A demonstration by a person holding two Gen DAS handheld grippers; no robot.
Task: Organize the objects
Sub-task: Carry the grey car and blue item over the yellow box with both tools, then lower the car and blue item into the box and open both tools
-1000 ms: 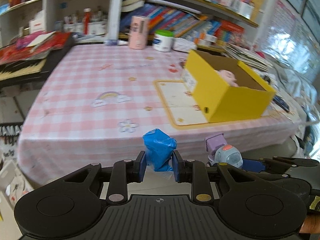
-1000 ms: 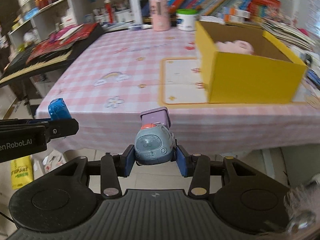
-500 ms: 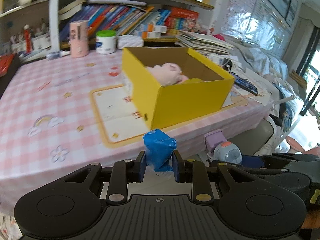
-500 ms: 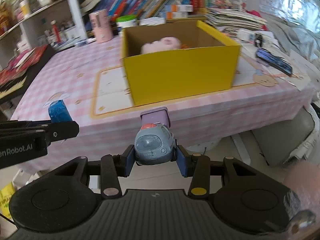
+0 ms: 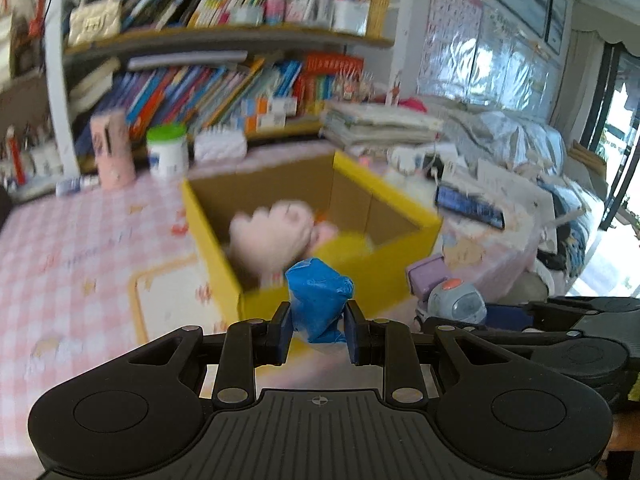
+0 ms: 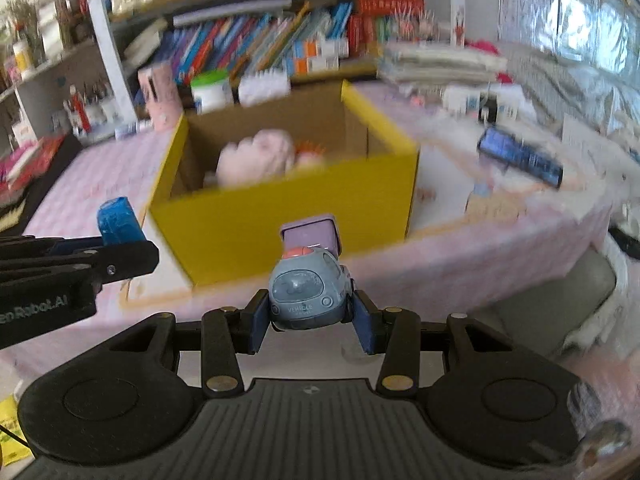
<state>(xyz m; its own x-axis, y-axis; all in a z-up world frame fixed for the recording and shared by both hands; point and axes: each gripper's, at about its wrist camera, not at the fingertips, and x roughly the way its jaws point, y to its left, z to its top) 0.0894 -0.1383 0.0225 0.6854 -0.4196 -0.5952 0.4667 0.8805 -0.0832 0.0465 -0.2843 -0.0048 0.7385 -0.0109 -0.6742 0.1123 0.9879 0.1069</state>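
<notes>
**Toy car and blue wad held at the yellow box**

Toy car [image 6: 310, 294], grey-blue with a lilac block on its back, sits clamped between the fingers of the right tool [image 6: 310, 320]. The left tool [image 5: 318, 330] is clamped on a crumpled blue wad [image 5: 319, 304]. Just ahead of both tools stands an open yellow cardboard box [image 6: 288, 220] on the counter [image 5: 80, 240], which wears a pink checked cloth. Inside the box lies a pink plush toy [image 6: 258, 156], blurred. To the left tool's right, the car [image 5: 454, 300] is near. Beyond the box a bookshelf [image 6: 260, 44] holds rows of books.
</notes>
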